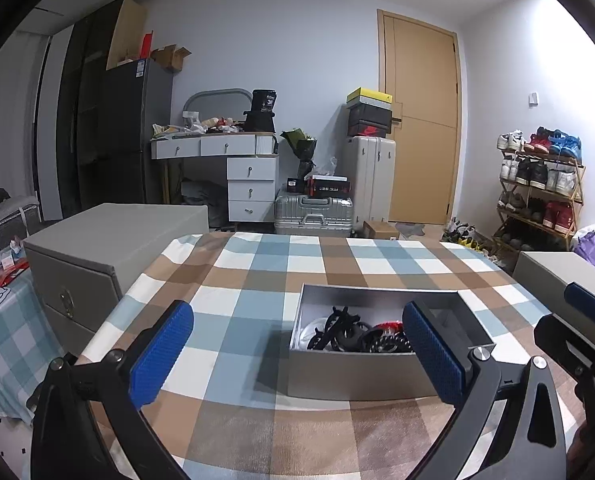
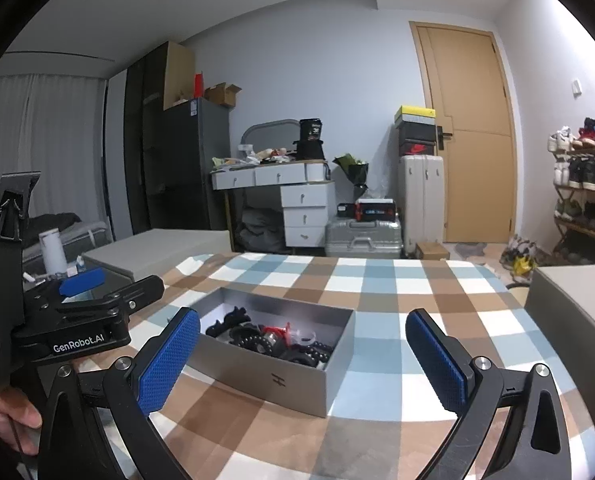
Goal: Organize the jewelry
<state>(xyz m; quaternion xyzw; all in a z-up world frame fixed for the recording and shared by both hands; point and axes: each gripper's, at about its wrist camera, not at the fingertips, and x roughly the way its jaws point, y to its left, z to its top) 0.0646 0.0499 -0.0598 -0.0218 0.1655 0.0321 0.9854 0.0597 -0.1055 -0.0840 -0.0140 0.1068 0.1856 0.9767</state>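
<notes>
A grey open box (image 1: 361,376) (image 2: 281,376) sits on the checked tablecloth (image 1: 257,280) (image 2: 397,288). It holds a heap of jewelry (image 1: 357,334) (image 2: 273,336): black clips, dark bead bracelets, a red piece and a clear piece. My left gripper (image 1: 297,352) is open and empty, just before the box and to its left. My right gripper (image 2: 303,360) is open and empty, its left pad (image 2: 169,360) beside the box's near left corner. The left gripper also shows in the right wrist view (image 2: 81,284), and the right gripper shows at the edge of the left wrist view (image 1: 585,316).
A grey drawer cabinet (image 1: 97,248) (image 2: 157,248) stands at the table's left. Another grey box (image 1: 569,272) (image 2: 577,320) stands at the right. Behind are a dresser (image 1: 233,168), suitcases (image 1: 337,204), a door and a shoe rack (image 1: 537,188).
</notes>
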